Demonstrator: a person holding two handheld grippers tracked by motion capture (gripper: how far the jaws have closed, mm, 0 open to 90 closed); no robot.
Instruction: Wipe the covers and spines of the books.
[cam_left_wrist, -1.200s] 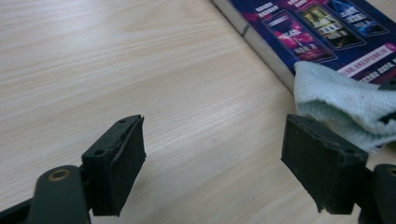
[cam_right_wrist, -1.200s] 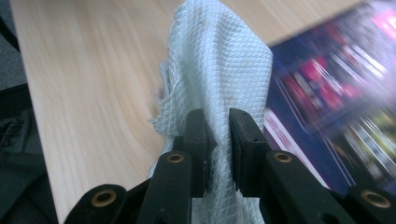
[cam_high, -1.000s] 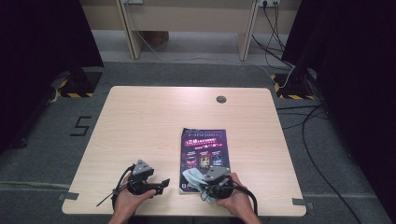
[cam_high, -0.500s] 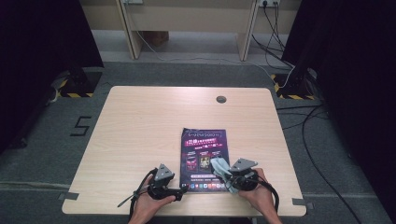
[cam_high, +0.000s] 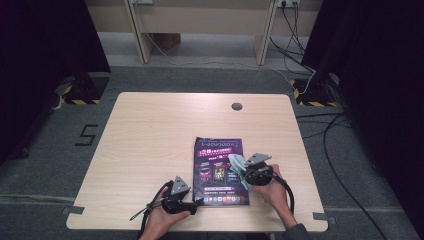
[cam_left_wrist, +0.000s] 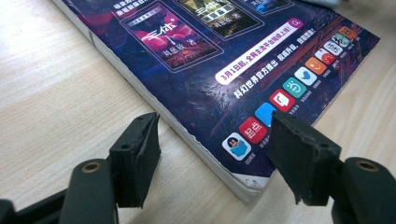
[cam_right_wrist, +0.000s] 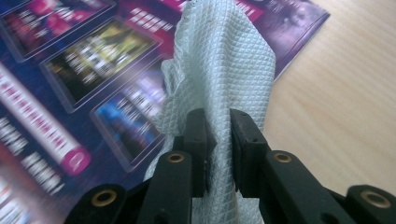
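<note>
Step in hand, as I read it: wipe the cover of the glossy purple-and-blue softcover magazine (cam_high: 220, 171) with the pale blue-white waffle-weave cloth (cam_right_wrist: 224, 70) while the other gripper steadies the book. The magazine lies flat on the light wooden desk (cam_high: 165, 130), near the front edge, slightly right of centre.

Right gripper (cam_high: 248, 174) is clamped tight on the cloth, which is bunched between the jaws and rises upright beyond them in the right gripper view. It sits at the magazine's right edge, the cloth hanging onto the cover. To wipe well: keep the clamp firm, drag the loose cloth flat across the cover, don't let the hard jaw tips scrape the print.

Left gripper (cam_left_wrist: 217, 161) is parted, its jaws having just been closing in. They straddle the magazine's near-left corner, one jaw over the bare desk, one over the cover; the pads don't press on it yet. Best to pinch or pin only that corner, low and level, so the book can't slide under the wipe.

Pose: both forearms come in from the bottom. The left hand (cam_high: 162, 220) is low to the desk, gripper pointing right toward the corner. The right hand (cam_high: 274, 192) is angled inward over the right edge.
</note>
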